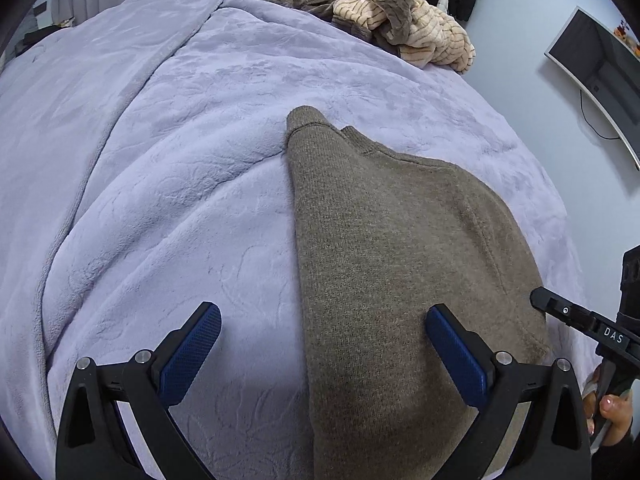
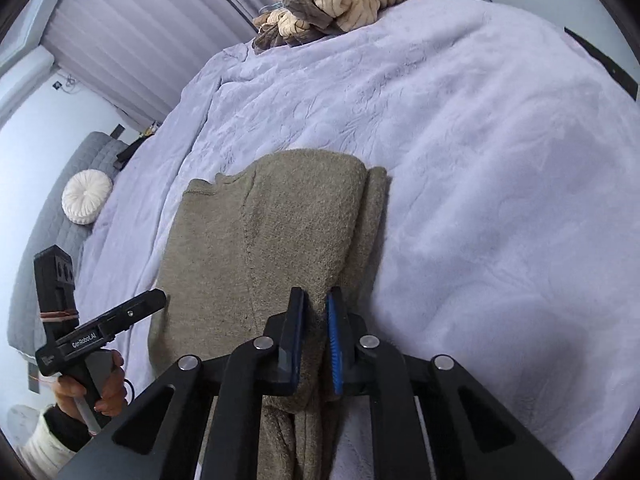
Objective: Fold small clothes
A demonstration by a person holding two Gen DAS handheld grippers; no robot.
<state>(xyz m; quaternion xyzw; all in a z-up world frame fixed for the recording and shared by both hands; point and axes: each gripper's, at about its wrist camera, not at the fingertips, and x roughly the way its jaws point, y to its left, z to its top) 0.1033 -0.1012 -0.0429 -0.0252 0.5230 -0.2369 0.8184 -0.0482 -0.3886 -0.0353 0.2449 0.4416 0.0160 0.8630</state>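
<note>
The brown knitted sweater (image 1: 384, 240) lies on the bed, on top of the lilac blanket (image 1: 168, 184), at the near edge of it. It is partly folded: in the right wrist view one long side is turned over, so that a rolled edge runs along the right side of the garment. Its upper end, with the seam of the neck, points away toward the far side of the bed.

The right claw (image 2: 316, 340) is clenched on this sweater. Its two blue pads stand very near to each other and a ridge of the brown fabric is pinched between them, close to the rolled edge at the near end of the garment.

The left claw (image 1: 320, 356) is released, with its jaws spread wide. One blue pad hangs over the blanket and the other over the sweater, so the left edge of the garment passes between them; I cannot tell whether either pad touches the cloth. In the right wrist view this same claw is seen from the side, held by a hand (image 2: 100, 384) beside the left edge of the sweater.

Further away, at the far side of the bed, there is a pile of beige and brown striped clothes (image 1: 400, 20). A round white cushion (image 2: 87, 197) lies on a grey seat beside the bed, and a monitor (image 1: 600, 76) stands at the wall.
</note>
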